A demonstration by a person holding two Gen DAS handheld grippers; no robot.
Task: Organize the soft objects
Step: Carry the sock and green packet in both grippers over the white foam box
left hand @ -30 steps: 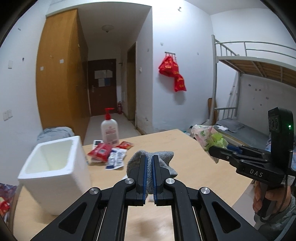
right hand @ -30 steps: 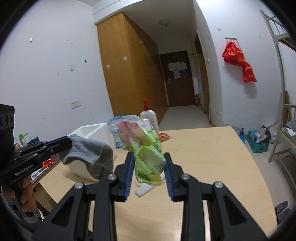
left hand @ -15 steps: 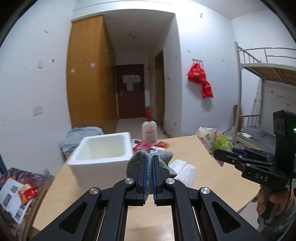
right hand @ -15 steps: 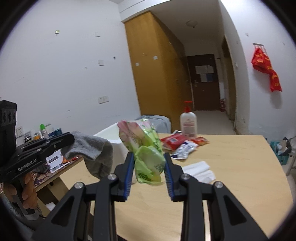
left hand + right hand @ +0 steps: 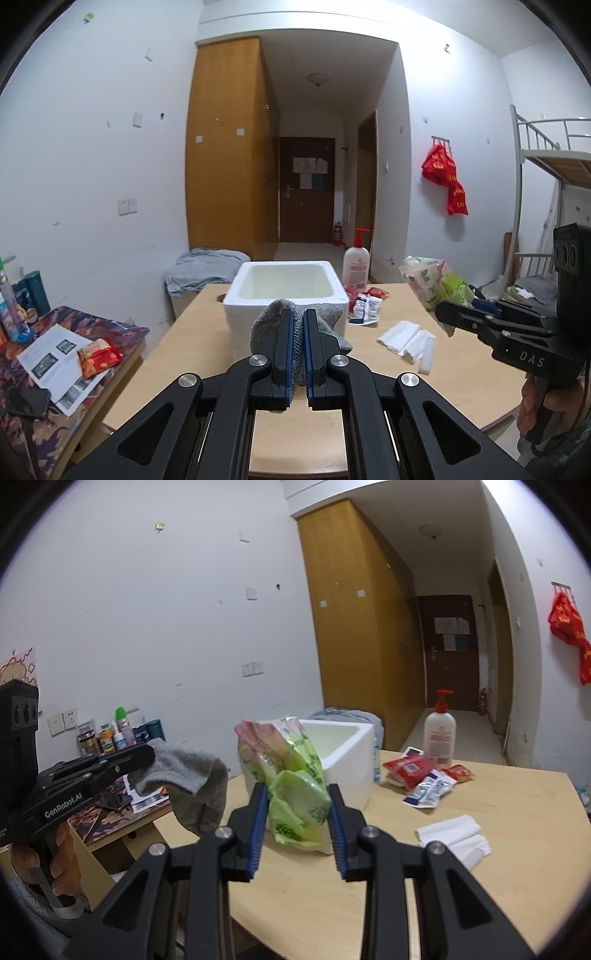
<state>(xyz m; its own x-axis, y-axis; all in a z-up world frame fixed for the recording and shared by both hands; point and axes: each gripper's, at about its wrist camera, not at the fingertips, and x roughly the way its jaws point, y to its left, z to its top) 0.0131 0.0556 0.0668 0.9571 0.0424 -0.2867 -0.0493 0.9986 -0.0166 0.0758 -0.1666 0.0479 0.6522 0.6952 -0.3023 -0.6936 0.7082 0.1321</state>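
Observation:
My left gripper (image 5: 298,325) is shut on a grey sock (image 5: 266,325), held in the air just in front of the white foam box (image 5: 284,291); it also shows in the right wrist view (image 5: 144,755) with the sock (image 5: 192,786) hanging down. My right gripper (image 5: 297,801) is shut on a crumpled green and pink tissue pack (image 5: 291,771), held above the table before the foam box (image 5: 343,746). In the left wrist view the pack (image 5: 432,284) sits in the right gripper (image 5: 447,314) at the right.
On the wooden table (image 5: 388,376) lie folded white tissues (image 5: 406,339), red and blue sachets (image 5: 421,779) and a pump bottle (image 5: 439,731). A low side table (image 5: 55,362) at left holds papers, a snack packet, a phone and bottles. A bunk bed (image 5: 550,155) stands at right.
Both grippers swung left with their loads still held. The foam box moved from the left of the left wrist view to straight ahead, right behind the sock.

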